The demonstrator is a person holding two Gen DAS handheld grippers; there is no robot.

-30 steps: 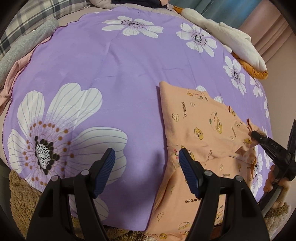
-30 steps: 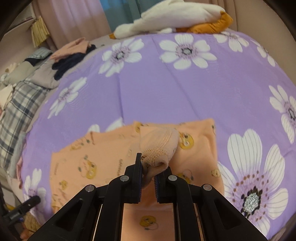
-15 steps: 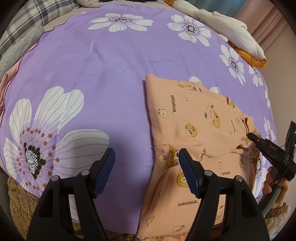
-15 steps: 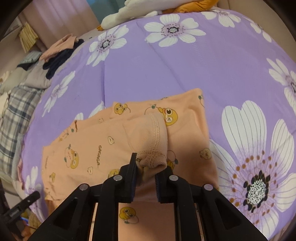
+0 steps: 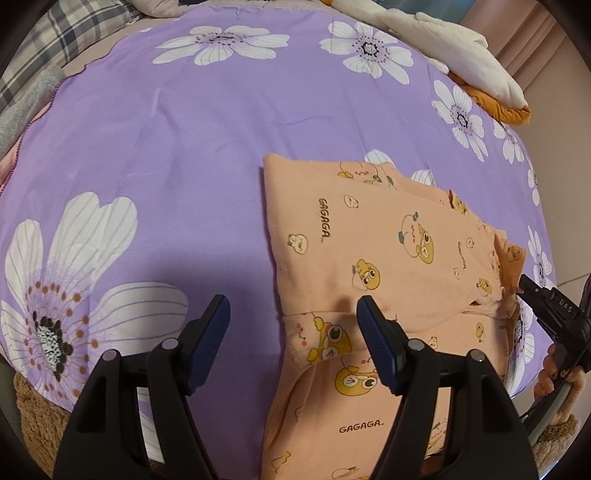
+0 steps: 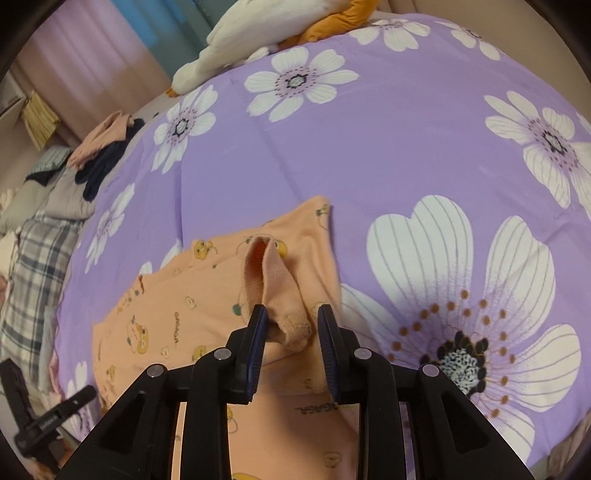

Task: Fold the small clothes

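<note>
**Inspector:** State the position of the garment and both tools.

**Operator:** I have the peach printed garment (image 5: 384, 258) lying on the purple flowered sheet (image 5: 207, 155), toward the near edge of the bed. One panel is already laid over the body, giving a straight fold line on its left side. My right gripper (image 6: 290, 325) has a ribbed cuff (image 6: 284, 295) between its jaws, and they are opening. The left pad looks to be just touching the fabric; the right pad stands clear of it, so I judge the cuff released, not clamped.

**Inspector:** Why release there?

**Operator:** As I read it, the sleeve end sits over the garment's body, which is where a fold inward would leave it. The cuff stands up in a ridge, so I expect it to need pressing flat.

**Inspector:** And the left tool?

**Operator:** My left gripper (image 5: 291, 325) hangs above the near part of the garment, jaws wide apart and holding nothing. One finger is over bare sheet, the other over the fabric, which straddles the folded edge. I judge it placed to take that edge next.

**Inspector:** Other items?

**Operator:** A white and orange plush toy (image 6: 266, 33) at the far edge, well apart.
</note>
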